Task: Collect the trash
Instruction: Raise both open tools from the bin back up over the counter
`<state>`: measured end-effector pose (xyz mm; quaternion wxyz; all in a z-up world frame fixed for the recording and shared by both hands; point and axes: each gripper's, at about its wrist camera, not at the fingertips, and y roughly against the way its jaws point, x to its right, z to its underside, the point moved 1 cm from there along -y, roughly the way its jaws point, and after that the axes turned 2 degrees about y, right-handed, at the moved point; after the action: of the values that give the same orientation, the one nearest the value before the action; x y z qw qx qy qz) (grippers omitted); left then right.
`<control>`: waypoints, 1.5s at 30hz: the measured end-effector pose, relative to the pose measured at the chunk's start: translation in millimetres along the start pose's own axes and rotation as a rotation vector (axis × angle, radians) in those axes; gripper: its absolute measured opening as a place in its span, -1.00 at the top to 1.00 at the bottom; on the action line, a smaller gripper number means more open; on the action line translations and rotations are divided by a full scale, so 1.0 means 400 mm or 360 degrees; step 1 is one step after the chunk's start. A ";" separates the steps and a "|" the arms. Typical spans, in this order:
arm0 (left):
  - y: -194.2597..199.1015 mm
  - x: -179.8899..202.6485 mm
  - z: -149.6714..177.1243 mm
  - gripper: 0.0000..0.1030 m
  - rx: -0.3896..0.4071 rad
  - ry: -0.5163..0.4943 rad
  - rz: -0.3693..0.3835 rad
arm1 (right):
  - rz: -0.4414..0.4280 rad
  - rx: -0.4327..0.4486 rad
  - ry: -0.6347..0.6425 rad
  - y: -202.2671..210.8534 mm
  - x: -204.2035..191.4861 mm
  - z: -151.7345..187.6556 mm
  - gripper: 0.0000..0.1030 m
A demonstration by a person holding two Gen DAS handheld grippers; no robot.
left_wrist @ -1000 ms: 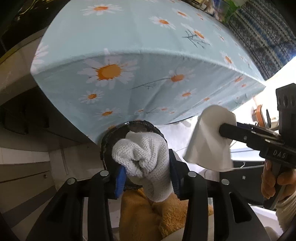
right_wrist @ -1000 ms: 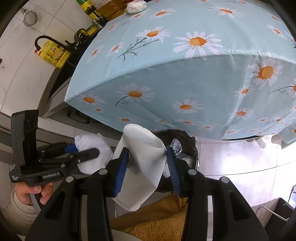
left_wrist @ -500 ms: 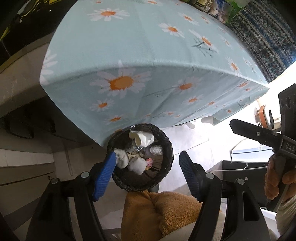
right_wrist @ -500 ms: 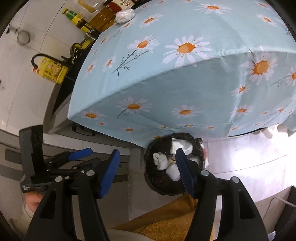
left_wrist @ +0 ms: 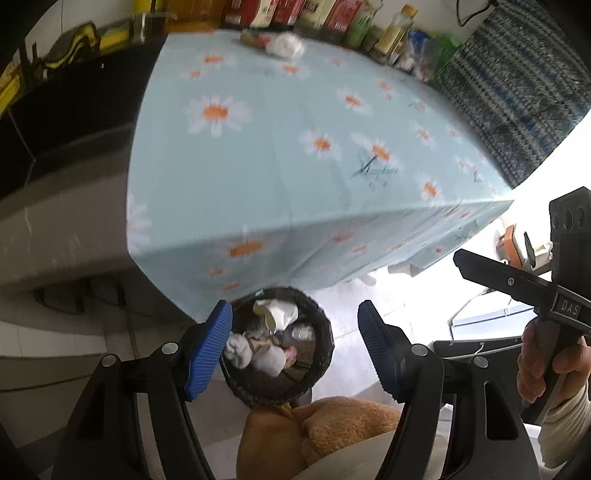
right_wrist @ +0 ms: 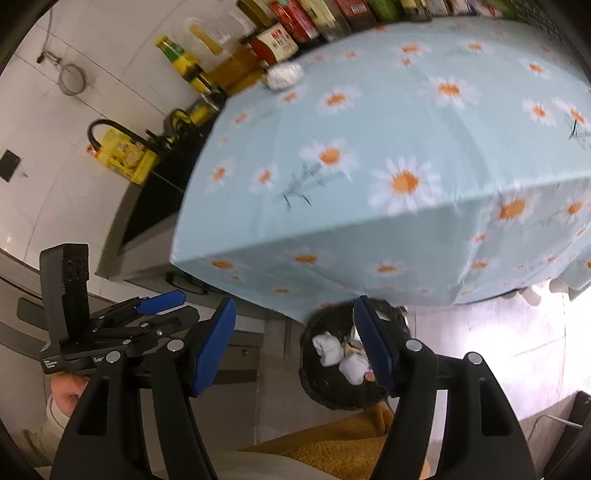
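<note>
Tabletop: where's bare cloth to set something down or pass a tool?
The daisy tablecloth is bare from the near edge back to the crumpled white wad at the far side. Behind that wad, the bottles and cans along the wall are packed tight. The bin on the floor is nearly full.

The bin [left_wrist: 277,347] sits on the floor below the table's [left_wrist: 295,147] near edge; bottles [right_wrist: 280,40] line its far edge.
</note>
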<state>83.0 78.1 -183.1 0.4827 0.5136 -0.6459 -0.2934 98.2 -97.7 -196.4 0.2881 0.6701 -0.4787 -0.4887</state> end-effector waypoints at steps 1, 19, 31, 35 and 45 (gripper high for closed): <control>0.009 0.000 -0.005 -0.33 0.0014 -0.0006 0.0004 | 0.0003 0.0020 0.0004 0.008 -0.008 -0.004 -0.31; 0.144 -0.018 -0.085 -0.33 0.0228 -0.0076 0.0073 | 0.0070 0.0289 0.0037 0.119 -0.086 -0.098 -0.54; 0.212 -0.061 -0.153 -0.33 0.0386 -0.0001 0.0044 | 0.0115 0.0334 0.0106 0.123 -0.109 -0.199 -0.65; 0.222 -0.083 -0.174 -0.33 0.0420 0.0052 0.0011 | 0.0106 0.0335 0.0179 0.097 -0.116 -0.268 -0.78; 0.198 -0.125 -0.224 -0.33 0.0409 0.0248 -0.0099 | 0.0092 0.0217 0.0340 -0.066 -0.099 -0.488 -0.79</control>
<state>136.3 159.8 -97.6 0.4521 0.6121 -0.6226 -0.1824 286.7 -67.5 -134.3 0.3051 0.7223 -0.4966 -0.3723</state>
